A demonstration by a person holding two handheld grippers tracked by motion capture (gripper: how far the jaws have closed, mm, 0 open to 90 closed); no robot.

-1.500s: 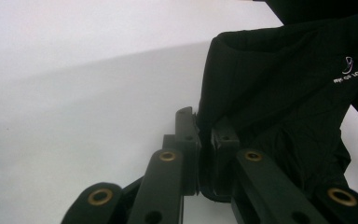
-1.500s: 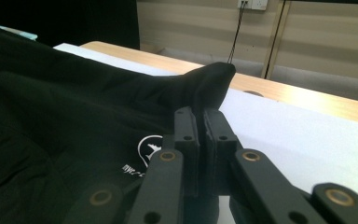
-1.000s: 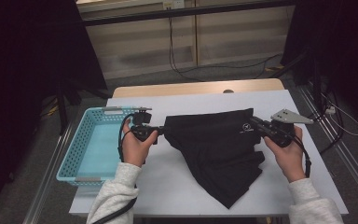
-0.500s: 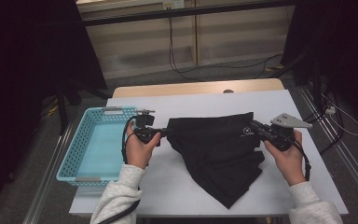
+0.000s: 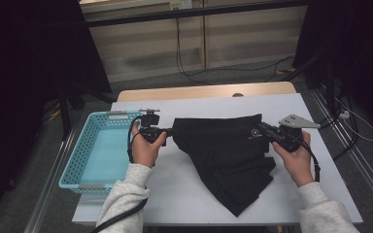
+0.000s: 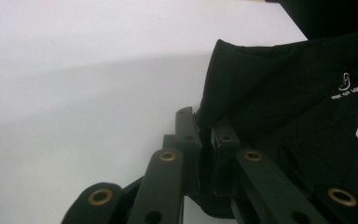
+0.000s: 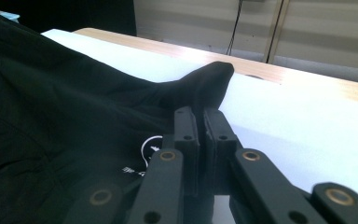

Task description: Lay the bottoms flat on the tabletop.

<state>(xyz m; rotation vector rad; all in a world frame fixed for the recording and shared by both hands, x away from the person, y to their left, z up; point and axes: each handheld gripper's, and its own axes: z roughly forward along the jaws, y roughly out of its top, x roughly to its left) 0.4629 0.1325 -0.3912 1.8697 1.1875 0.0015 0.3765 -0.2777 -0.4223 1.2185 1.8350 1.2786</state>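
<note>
A black garment (image 5: pixel 228 155) with a small white logo (image 5: pixel 254 134) lies spread on the white table (image 5: pixel 175 194). My left gripper (image 5: pixel 171 132) is shut on the garment's upper left corner, and the cloth (image 6: pixel 279 102) bunches between its jaws in the left gripper view. My right gripper (image 5: pixel 263 129) is shut on the upper right corner beside the logo; the right gripper view has the cloth (image 7: pixel 74 121) pinched between the jaws, with a fold (image 7: pixel 209 77) rising past the tips. The top edge is stretched between both grippers, and the lower part hangs down to a point near the front edge.
A light blue plastic basket (image 5: pixel 77 160) stands at the table's left side, with nothing visible in it. A wooden strip (image 5: pixel 204 91) runs along the far edge. Metal rails flank the table, and cables lie on the floor behind.
Both grippers have shifted slightly to the right with the garment's top edge still stretched between them. The cloth lies much as before.
</note>
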